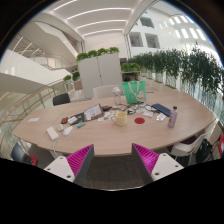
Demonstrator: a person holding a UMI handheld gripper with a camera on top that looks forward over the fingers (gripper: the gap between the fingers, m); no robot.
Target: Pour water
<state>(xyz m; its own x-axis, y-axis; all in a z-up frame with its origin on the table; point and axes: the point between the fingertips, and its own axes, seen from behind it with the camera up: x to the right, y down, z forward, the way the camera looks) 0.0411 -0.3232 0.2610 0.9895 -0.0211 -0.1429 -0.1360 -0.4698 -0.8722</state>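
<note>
My gripper (112, 165) is open, its two magenta pads (78, 160) spread wide with nothing between them. It hovers over the near edge of a large oval wooden table (110, 138). Far beyond the fingers, on the right part of the table, stands a bottle (173, 117). A pale cup-like object (121, 118) sits near the table's middle, with a small red item (140, 121) just right of it. I cannot make out any water from here.
Papers, a laptop (92, 111) and other clutter lie across the table's far half. Chairs (62, 98) surround it. White cabinets (98, 72) topped with plants stand behind, and a row of tall plants (180, 68) lines the right side.
</note>
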